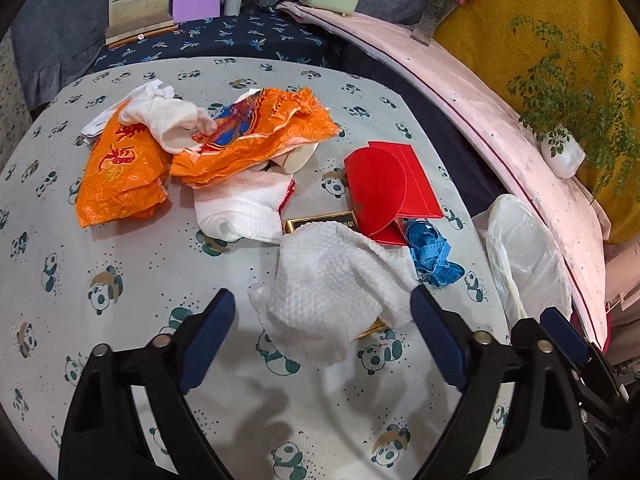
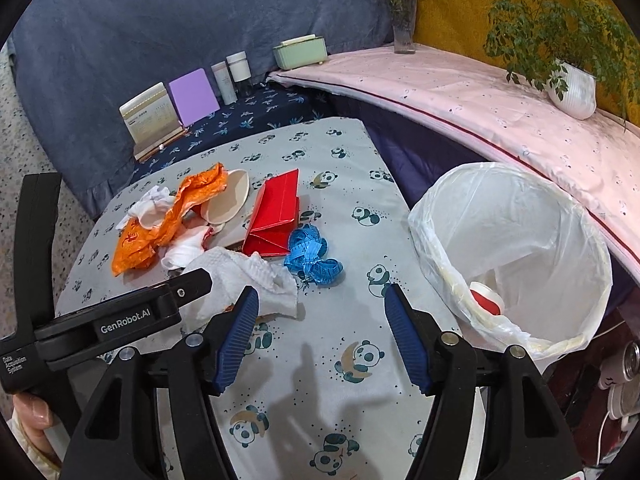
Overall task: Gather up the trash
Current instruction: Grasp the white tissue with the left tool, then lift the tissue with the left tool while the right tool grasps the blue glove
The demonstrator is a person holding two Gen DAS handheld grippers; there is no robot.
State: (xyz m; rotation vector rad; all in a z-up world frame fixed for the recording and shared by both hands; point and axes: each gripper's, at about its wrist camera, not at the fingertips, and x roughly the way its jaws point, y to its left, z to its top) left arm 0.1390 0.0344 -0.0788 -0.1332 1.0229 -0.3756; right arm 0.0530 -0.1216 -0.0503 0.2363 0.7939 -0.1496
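The crumpled white paper towel is the nearest piece of trash, lying on the panda-print table dead ahead of my left gripper, its near edge reaching between the spread blue fingertips. Both grippers are released and carrying nothing; my right gripper hangs over bare cloth with the towel off to its left, so I judge the left arm the nearer one. The towel has no clear heading; its bulk runs roughly from near-left to far-right across the jaws' line, draped over a gold-edged box. Beyond it lie the blue tape measure, the red envelope, and the orange wrapper. The lined bin stands off the table's right edge, mouth tilted toward me, something red and white already inside.
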